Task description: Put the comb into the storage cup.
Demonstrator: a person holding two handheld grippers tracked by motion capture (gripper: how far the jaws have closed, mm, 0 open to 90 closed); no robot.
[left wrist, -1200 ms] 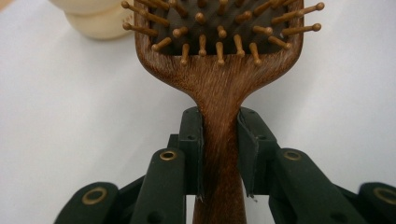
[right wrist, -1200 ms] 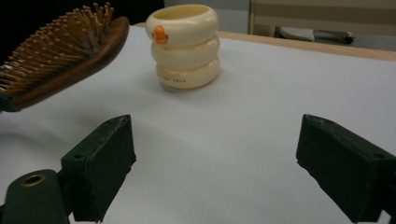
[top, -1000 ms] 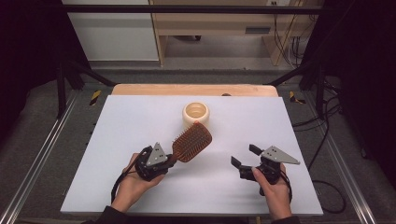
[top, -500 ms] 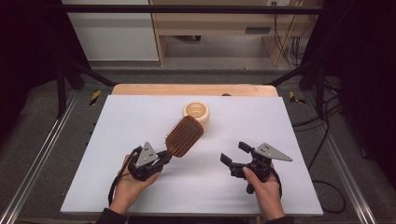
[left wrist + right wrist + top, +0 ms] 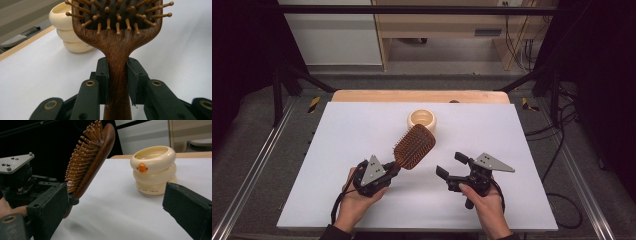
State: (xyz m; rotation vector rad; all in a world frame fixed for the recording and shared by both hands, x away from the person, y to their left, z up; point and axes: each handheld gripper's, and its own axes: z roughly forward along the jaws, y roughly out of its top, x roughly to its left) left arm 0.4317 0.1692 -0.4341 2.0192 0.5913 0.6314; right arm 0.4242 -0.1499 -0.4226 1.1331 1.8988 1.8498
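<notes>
Left gripper (image 5: 393,170) fingers clamped on brown wooden paddle hairbrush (image 5: 414,146); right gripper (image 5: 452,165) fingers open, empty.
Since earlier frames, right gripper has shifted leftward toward the brush, above the white desk (image 5: 337,150).

Left gripper (image 5: 393,167) clamped, right gripper (image 5: 453,165) agape

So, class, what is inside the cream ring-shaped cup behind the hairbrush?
The cream cup stands open-topped; in the right gripper view its pale inner wall shows, with nothing rising above the rim. Its bottom is hidden by the rim, and in the high view the hairbrush covers its near edge.
</notes>
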